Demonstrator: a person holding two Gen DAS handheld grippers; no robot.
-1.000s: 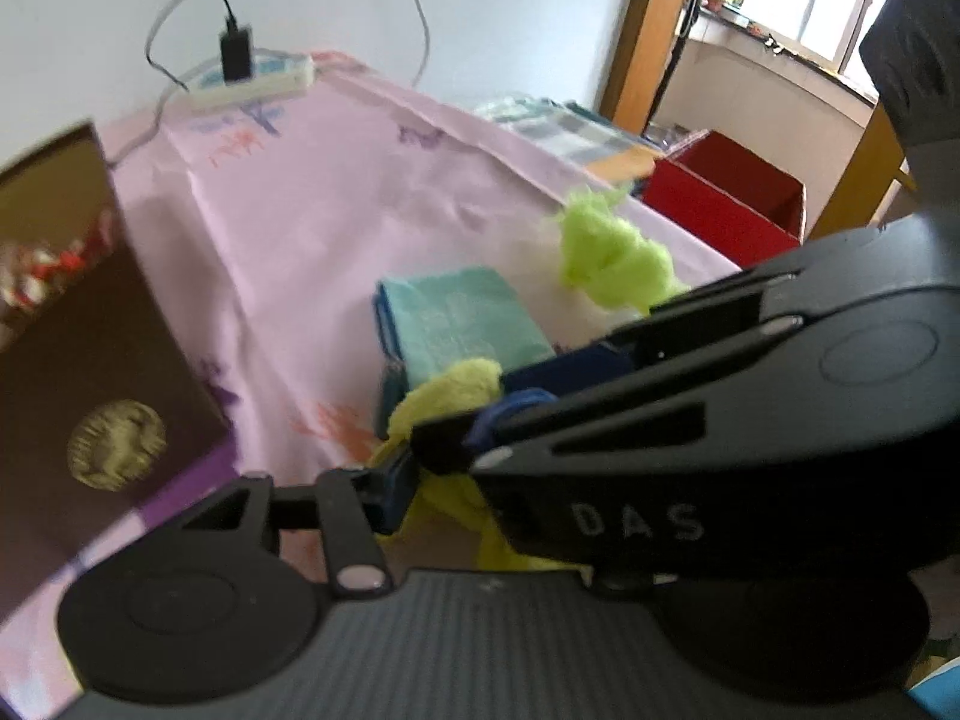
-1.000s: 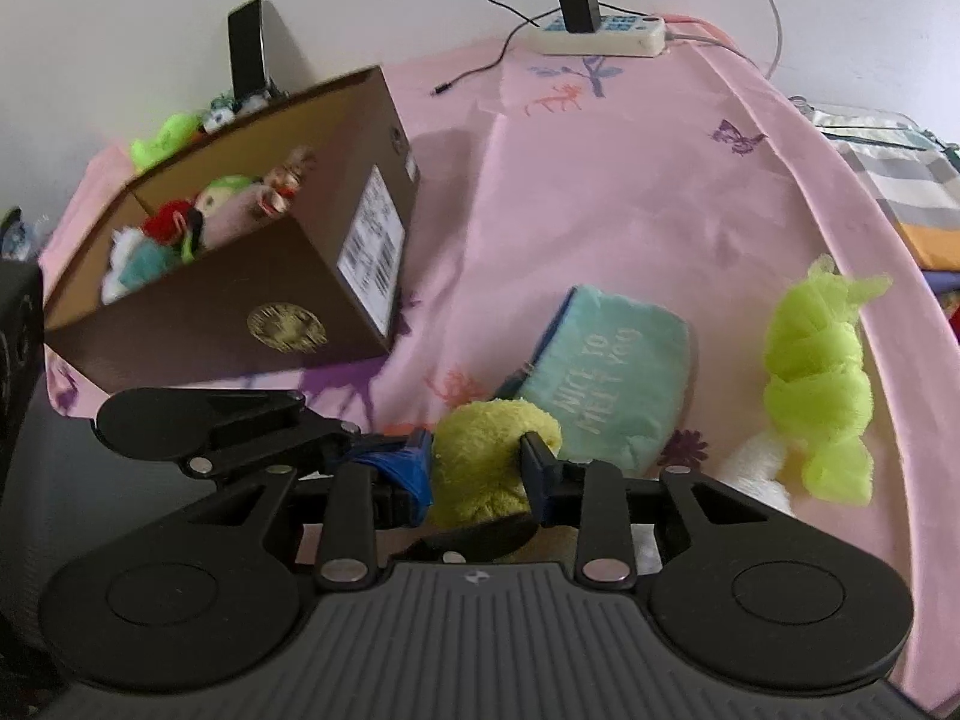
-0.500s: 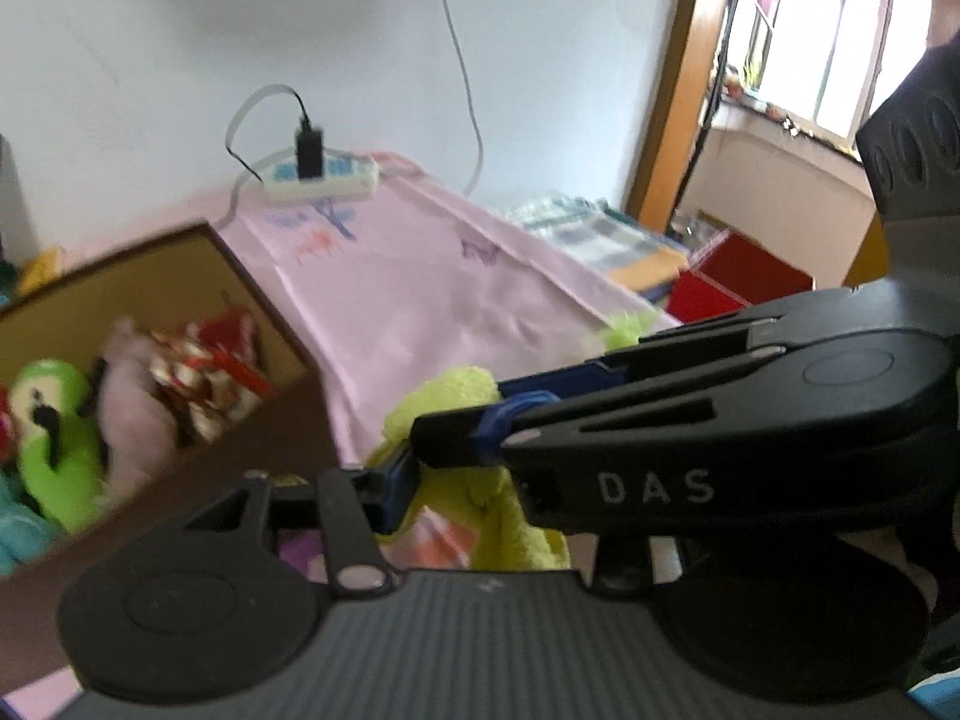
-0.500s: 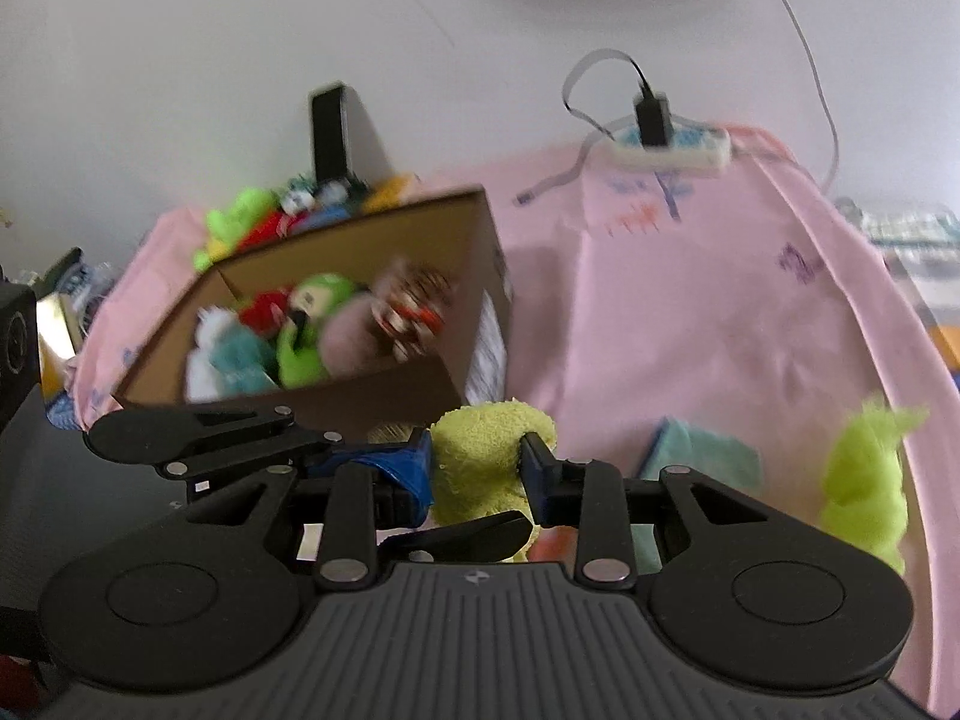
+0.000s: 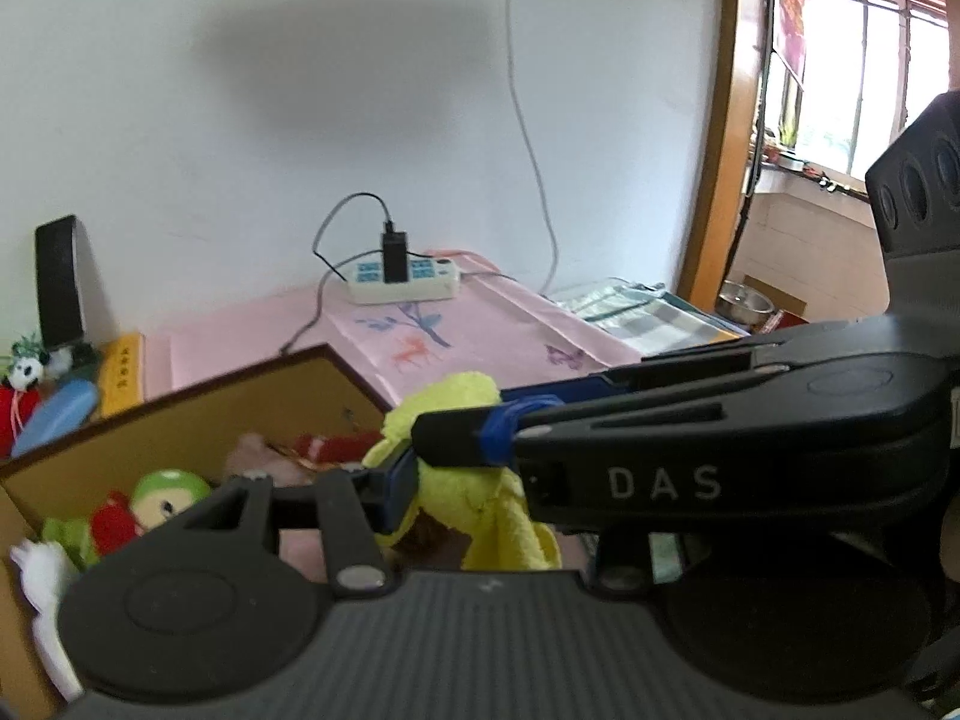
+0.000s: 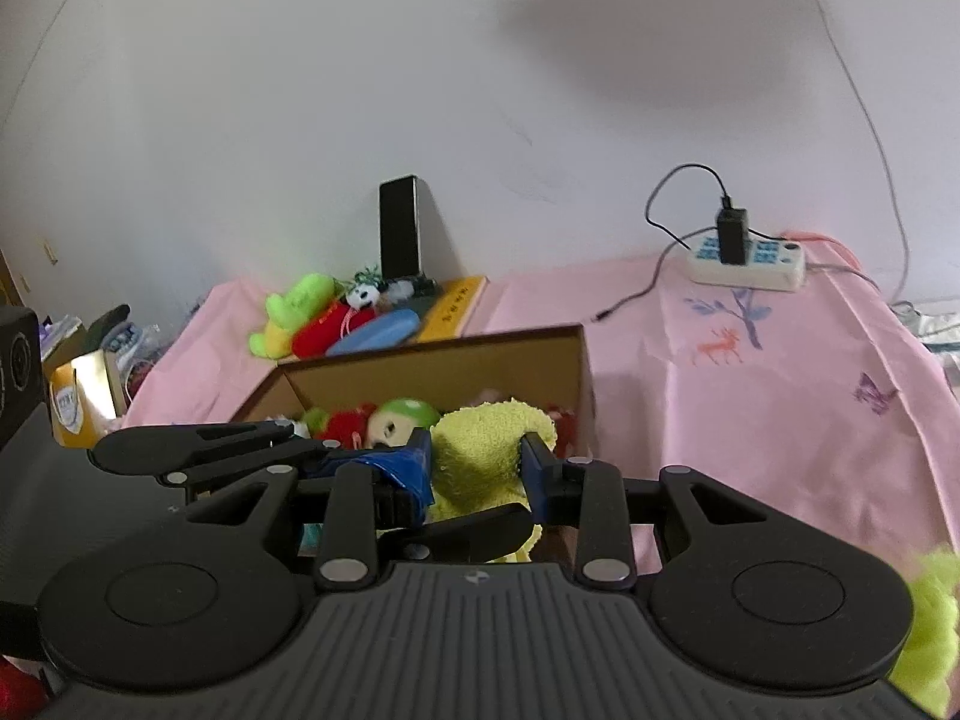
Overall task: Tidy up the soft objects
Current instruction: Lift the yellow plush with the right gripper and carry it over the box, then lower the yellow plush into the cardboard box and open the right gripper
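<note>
Both grippers are holding one yellow-green plush toy (image 6: pixel 480 450) together: the right gripper (image 6: pixel 477 468) is clamping its upper part between the blue pads, and the left gripper (image 5: pixel 456 468) is clamping on the same toy from the side. The toy is hanging in the air just at the near edge of the open cardboard box (image 6: pixel 510 360), which is already containing several soft toys (image 6: pixel 384 420). To do this step well, I think the two hands should be moving at the same pace, so the plush is not being stretched or torn. It should be coming fully over the box opening before any gripper is loosening, because its dangling lower part may be catching on the box wall.
</note>
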